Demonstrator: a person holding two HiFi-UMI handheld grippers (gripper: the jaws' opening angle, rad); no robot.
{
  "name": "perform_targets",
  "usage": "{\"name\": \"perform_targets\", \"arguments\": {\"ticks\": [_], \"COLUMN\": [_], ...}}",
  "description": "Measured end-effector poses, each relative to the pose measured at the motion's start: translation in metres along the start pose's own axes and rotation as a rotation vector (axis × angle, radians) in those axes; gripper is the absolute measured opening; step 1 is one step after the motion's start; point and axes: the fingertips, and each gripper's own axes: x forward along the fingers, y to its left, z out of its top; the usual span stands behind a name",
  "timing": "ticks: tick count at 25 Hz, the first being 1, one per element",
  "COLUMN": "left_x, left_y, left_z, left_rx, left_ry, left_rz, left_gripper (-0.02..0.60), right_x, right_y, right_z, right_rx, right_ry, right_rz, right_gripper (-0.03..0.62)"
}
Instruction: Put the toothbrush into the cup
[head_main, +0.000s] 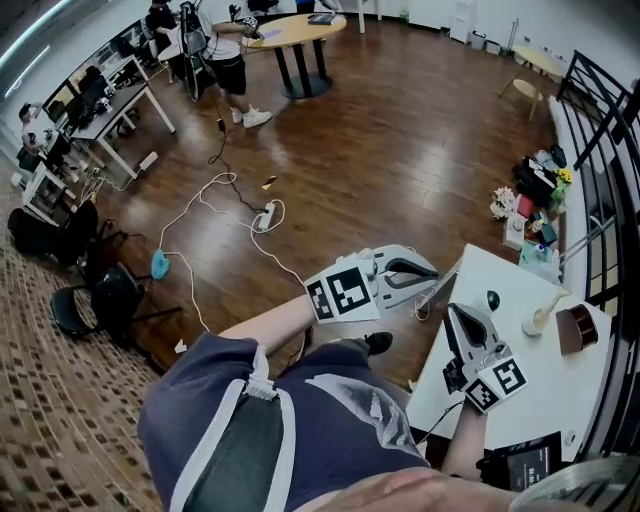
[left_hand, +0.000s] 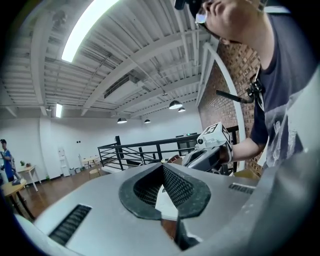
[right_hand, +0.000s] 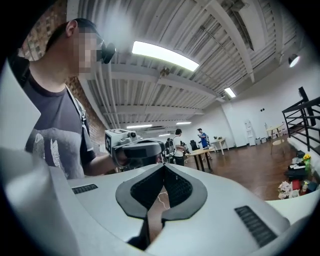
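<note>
The person holds both tools out in front of the body, forearms reaching toward the white counter (head_main: 560, 392). The left hand-held gripper (head_main: 428, 272) points roughly level, just off the counter's near-left edge. Its jaws are pressed together with nothing between them. The right hand-held gripper (head_main: 462, 315) lies over the counter's left part, pointing level across it. Its jaws are also pressed together and empty. Each tool carries a cube with black-and-white square markers.

Toward the counter's far side stands a pale cup (head_main: 536, 323). A slim pale stick, apparently the toothbrush (head_main: 551, 301), leans out of it. A brown box (head_main: 577, 328) sits just beside the cup, and a small black ball (head_main: 492, 299) lies near the right tool's tip.

Beyond the counter spreads a wooden floor (head_main: 380, 130) with white cables and a power strip (head_main: 265, 216). A round table (head_main: 290, 30) stands far off, and a black railing (head_main: 600, 100) runs behind the counter.
</note>
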Motion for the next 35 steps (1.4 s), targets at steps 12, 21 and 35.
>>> {"name": "perform_targets", "arguments": {"ticks": [12,21,35], "left_x": [-0.045,-0.099,-0.157], "left_y": [0.059,0.125,0.138], "left_z": [-0.02,-0.053,-0.084], "left_rx": [-0.029,-0.072,-0.164], "left_ry": [-0.067,-0.074,-0.117], "left_rz": [0.027,0.083,-0.029], "left_gripper": [-0.017,-0.017,-0.017], "right_x": [0.071,0.156,0.212], "right_y": [-0.004,0.003,0.047], "right_z": [0.001,-0.001,-0.017], "right_rx": [0.063,-0.013,0.075], "right_ry": [0.041,0.119,0.079], "right_rz": [0.014,0.034,-0.058], "right_gripper": [0.002,0.002,0.002]}}
